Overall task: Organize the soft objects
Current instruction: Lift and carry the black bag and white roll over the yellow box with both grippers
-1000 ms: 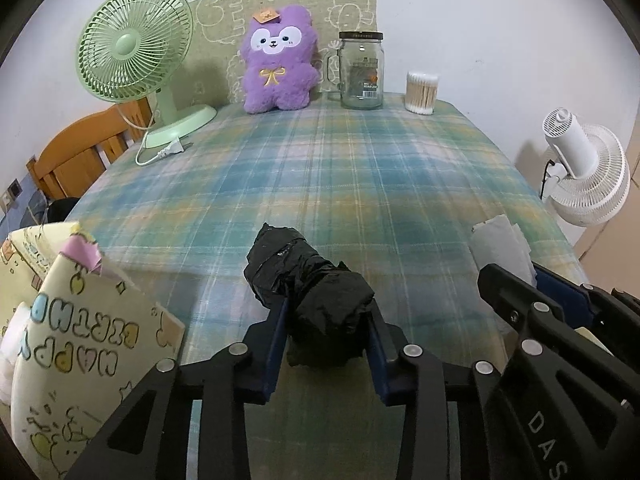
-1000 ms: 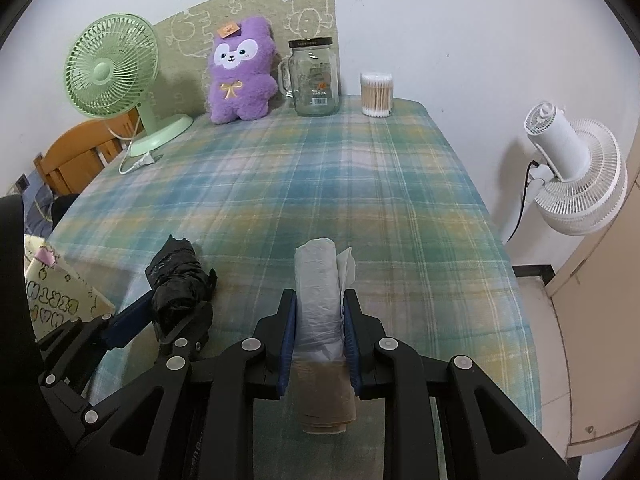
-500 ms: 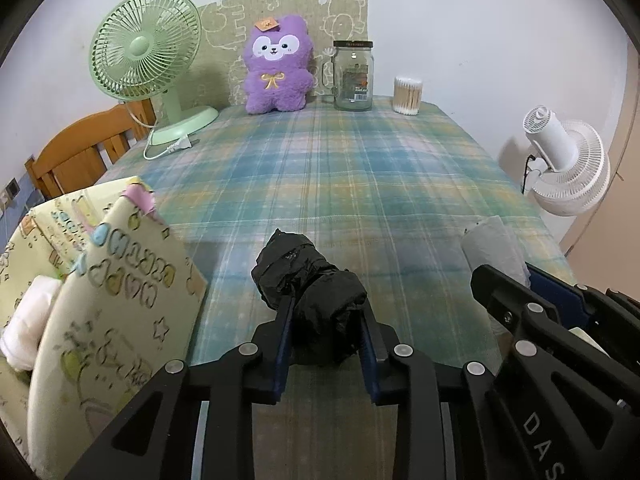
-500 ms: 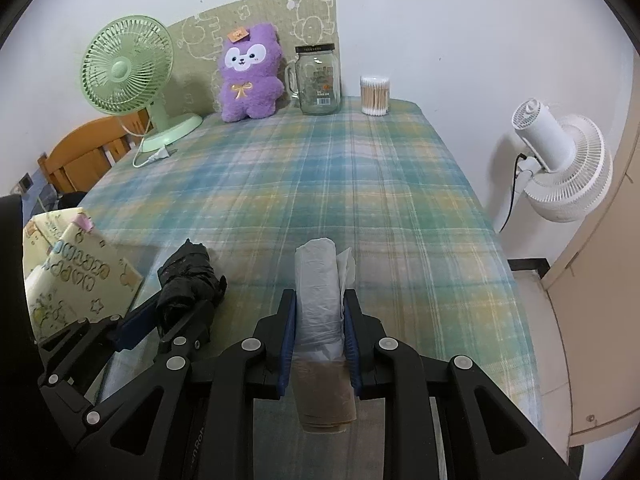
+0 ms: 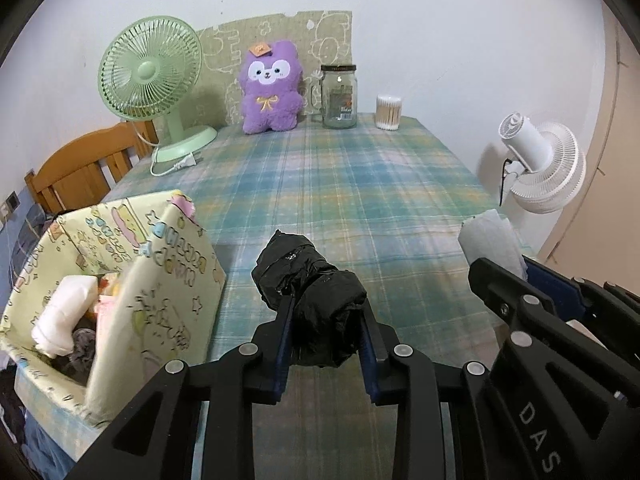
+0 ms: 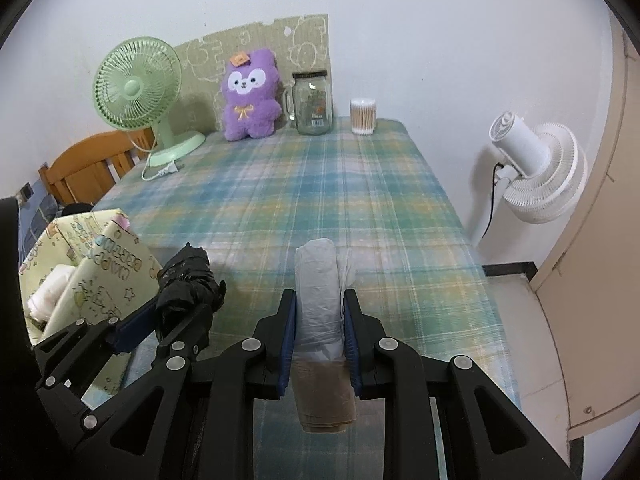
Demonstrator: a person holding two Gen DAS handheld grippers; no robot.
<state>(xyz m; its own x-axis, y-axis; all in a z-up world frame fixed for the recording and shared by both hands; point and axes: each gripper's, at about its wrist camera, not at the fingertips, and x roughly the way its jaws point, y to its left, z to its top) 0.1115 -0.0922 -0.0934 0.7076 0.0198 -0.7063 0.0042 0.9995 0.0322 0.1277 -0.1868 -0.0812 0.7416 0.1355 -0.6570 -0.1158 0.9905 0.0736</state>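
Observation:
My left gripper (image 5: 325,308) is shut on a black plastic-bag roll (image 5: 310,288), held above the near edge of the plaid table. My right gripper (image 6: 319,300) is shut on a white plastic-bag roll (image 6: 319,292) whose brown end hangs below the fingers. The black roll also shows in the right wrist view (image 6: 188,284), and the white roll in the left wrist view (image 5: 490,240). A yellow cartoon-print box (image 5: 152,280) stands open at the near left, with a white soft bundle (image 5: 66,312) and other soft items inside. The box also shows in the right wrist view (image 6: 108,264).
At the table's far end stand a green desk fan (image 5: 150,76), a purple plush toy (image 5: 270,88), a glass jar (image 5: 339,96) and a cotton-swab tub (image 5: 389,112). A wooden chair (image 5: 80,164) is at the left, a white floor fan (image 5: 540,168) at the right.
Both grippers have pulled back and risen with their rolls still held. The yellow box has come further into view at the left, and its open top now shows.

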